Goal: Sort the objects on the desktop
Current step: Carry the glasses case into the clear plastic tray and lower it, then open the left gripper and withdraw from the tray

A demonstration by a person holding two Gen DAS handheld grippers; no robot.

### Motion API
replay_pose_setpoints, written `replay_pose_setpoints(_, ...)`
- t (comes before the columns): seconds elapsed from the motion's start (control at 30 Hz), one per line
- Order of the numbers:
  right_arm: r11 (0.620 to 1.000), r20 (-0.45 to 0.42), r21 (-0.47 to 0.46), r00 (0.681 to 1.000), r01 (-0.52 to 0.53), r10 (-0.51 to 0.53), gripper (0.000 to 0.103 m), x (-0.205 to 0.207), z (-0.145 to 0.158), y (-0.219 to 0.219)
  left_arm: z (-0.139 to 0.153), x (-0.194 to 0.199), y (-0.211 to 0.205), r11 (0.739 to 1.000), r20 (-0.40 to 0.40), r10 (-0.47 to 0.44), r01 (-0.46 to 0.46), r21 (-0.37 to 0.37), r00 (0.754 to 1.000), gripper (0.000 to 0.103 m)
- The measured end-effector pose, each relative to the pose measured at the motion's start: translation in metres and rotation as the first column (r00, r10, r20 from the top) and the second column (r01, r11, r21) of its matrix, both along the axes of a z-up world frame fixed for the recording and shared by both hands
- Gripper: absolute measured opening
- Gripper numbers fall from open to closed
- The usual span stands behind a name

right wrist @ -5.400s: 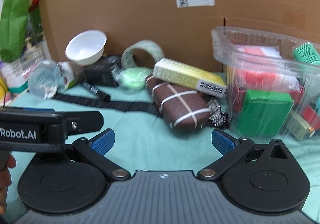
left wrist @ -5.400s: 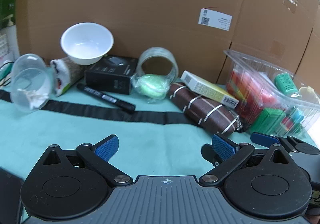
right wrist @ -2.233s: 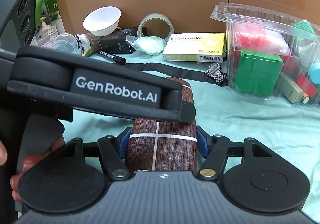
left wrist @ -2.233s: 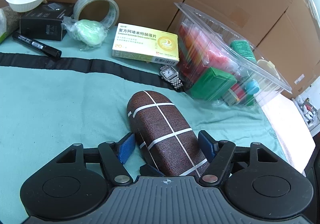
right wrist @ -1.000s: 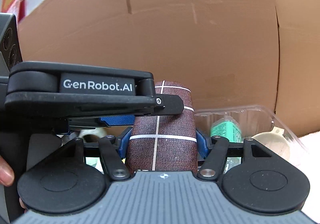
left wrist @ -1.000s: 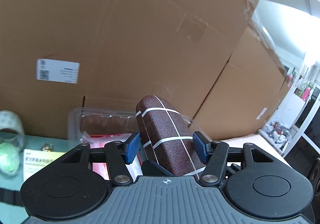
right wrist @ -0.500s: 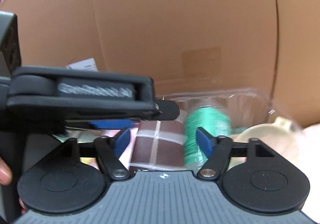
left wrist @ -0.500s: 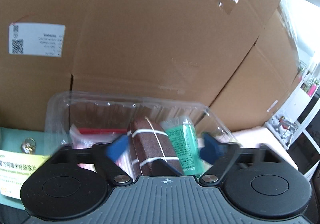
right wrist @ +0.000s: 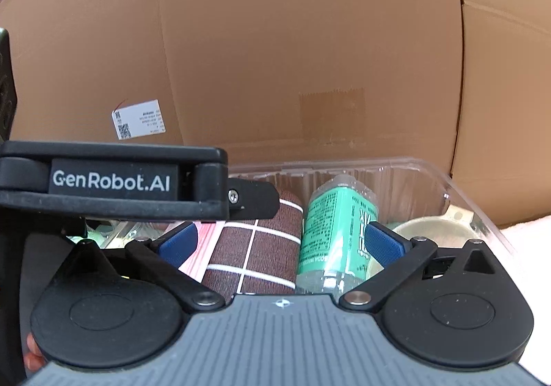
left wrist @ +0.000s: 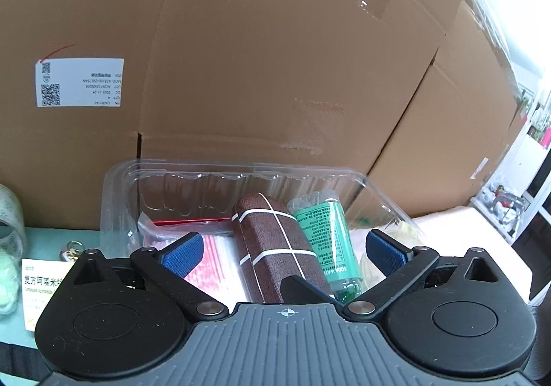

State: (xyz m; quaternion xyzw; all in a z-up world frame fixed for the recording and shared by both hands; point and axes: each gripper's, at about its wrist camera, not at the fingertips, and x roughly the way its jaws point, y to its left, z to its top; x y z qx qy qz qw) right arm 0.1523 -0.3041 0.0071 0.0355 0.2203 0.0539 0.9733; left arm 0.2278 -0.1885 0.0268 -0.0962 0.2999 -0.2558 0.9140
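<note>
The brown case with white stripes [left wrist: 275, 244] lies inside the clear plastic bin [left wrist: 117, 200], beside a green bottle [left wrist: 327, 241]. My left gripper [left wrist: 284, 253] is open above the case, its blue pads apart on either side and not touching it. My right gripper [right wrist: 279, 243] is also open over the same case [right wrist: 255, 255] and the green bottle [right wrist: 334, 231]. The left gripper's body [right wrist: 113, 179] crosses the right wrist view and hides the left part of the bin [right wrist: 465, 193].
Tall cardboard boxes [left wrist: 275, 59] stand right behind the bin. A yellow and white medicine box [left wrist: 38, 286], a watch [left wrist: 70, 250], a tape roll [left wrist: 10, 217] and a green object in a bag [left wrist: 7, 279] lie on the teal cloth at the left.
Both grippers carried the brown case up from the cloth and over the bin, then opened. The case now rests in the bin next to the green bottle.
</note>
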Motion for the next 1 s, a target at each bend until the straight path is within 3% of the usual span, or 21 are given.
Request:
replay_pose_setpoints(0.3, 1.000, 0.012, -0.007, 1.000, 0.009, -0.009, 0.103, -0.016, 0.010, 0.003, 0.002, -0.020, 0.016, 1.000, 0.017, -0.011, 0.011, 0.016, 1.000, 0.103)
replay_pose_setpoints(0.4, 1.000, 0.018, -0.011, 1.000, 0.012, -0.012, 0.103, -0.021, 0.014, 0.008, 0.019, -0.020, 0.020, 0.999, 0.023, -0.015, 0.014, 0.030, 1.000, 0.103)
replay_pose_setpoints(0.43, 1.000, 0.021, -0.010, 1.000, 0.012, -0.012, 0.103, -0.024, 0.015, 0.009, 0.032, -0.039, 0.021, 0.999, 0.034, -0.022, 0.021, 0.032, 0.999, 0.103)
replay_pose_setpoints(0.63, 1.000, 0.042, 0.006, 0.999, -0.005, 0.005, 0.103, -0.039, 0.022, 0.020, 0.042, -0.071, 0.026, 0.998, 0.088, -0.030, 0.025, 0.053, 0.996, 0.103)
replay_pose_setpoints(1.0, 0.999, 0.026, 0.017, 0.999, -0.047, 0.047, 0.103, -0.093, 0.020, 0.037, 0.040, -0.135, 0.058, 0.995, 0.102, 0.040, -0.050, 0.090, 0.994, 0.103)
